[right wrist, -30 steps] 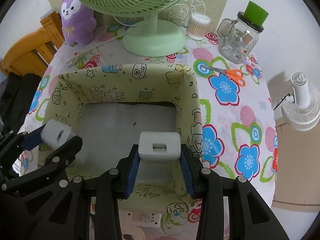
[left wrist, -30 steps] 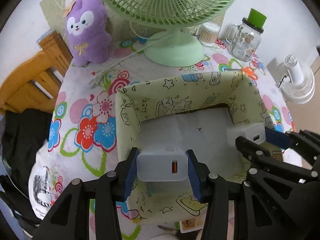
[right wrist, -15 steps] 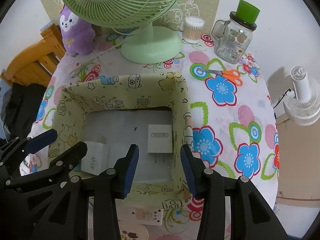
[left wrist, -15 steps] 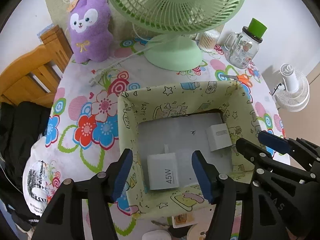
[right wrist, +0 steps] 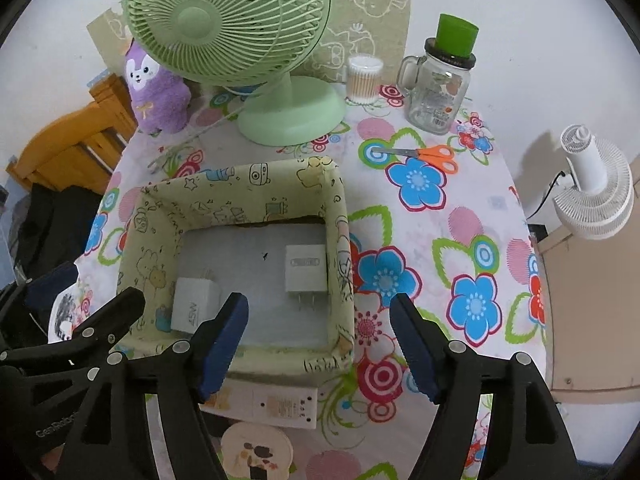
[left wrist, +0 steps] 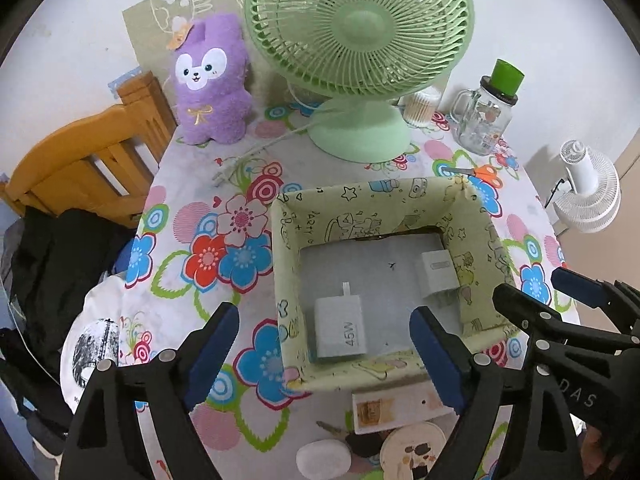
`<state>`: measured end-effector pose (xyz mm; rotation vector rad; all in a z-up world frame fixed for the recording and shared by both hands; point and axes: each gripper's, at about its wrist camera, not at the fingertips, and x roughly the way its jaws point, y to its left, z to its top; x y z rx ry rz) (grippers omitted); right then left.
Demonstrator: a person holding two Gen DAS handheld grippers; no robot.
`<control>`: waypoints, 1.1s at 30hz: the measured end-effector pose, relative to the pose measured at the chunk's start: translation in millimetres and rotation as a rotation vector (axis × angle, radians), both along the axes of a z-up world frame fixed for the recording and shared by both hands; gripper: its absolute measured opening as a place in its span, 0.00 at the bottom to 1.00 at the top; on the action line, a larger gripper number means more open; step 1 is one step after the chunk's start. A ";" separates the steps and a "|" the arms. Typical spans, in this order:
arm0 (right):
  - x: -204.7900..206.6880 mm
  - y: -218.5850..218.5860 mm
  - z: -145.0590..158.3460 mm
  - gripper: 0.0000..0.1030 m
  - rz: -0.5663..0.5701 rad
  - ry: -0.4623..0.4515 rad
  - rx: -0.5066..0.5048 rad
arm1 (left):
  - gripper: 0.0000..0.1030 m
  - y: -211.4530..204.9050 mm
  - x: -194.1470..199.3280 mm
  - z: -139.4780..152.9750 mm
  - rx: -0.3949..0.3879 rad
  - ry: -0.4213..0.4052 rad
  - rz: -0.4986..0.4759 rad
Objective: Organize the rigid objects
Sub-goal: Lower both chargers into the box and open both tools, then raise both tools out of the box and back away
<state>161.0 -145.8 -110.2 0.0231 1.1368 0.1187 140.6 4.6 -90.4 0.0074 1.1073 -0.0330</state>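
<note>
A pale green fabric storage box (left wrist: 286, 280) (right wrist: 340, 248) sits on the flowered tablecloth. Inside lie two white chargers: one marked 45W (left wrist: 341, 333) (right wrist: 194, 309) at the near left, and a smaller one (left wrist: 437, 273) (right wrist: 305, 271) against the right wall. My left gripper (left wrist: 324, 354) is open and empty, raised above the box's near edge. My right gripper (right wrist: 320, 344) is open and empty above the box's near right corner. Each gripper shows at the edge of the other's view.
A green desk fan (left wrist: 360, 60), purple plush toy (left wrist: 212, 80), glass jar with green lid (left wrist: 486, 116), cotton swab tub (right wrist: 364, 78) and orange scissors (right wrist: 432, 155) stand behind the box. A white power strip (right wrist: 276, 404) and round items lie in front. A wooden chair (left wrist: 80, 160) is left.
Both grippers let go of their chargers, which now lie in the box. Both grippers opened wide and pulled up and back from the box.
</note>
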 end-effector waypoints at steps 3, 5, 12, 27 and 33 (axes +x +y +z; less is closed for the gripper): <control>-7.8 -3.2 4.3 0.79 0.000 -0.012 -0.003 | 0.88 -0.9 -7.3 4.1 -0.001 -0.009 0.003; -12.7 -5.9 7.2 0.82 -0.001 -0.020 -0.005 | 0.89 -2.3 -13.1 7.4 -0.003 -0.016 0.002; -33.2 -13.3 16.2 0.85 0.015 -0.036 -0.003 | 0.91 -6.9 -32.9 14.4 0.002 -0.034 0.000; -71.1 -26.1 26.9 0.88 0.052 -0.064 0.008 | 0.96 -20.9 -71.9 26.5 0.005 -0.056 0.008; -80.9 -34.0 32.8 0.88 0.061 -0.082 0.024 | 0.97 -23.5 -84.4 32.2 -0.003 -0.074 0.028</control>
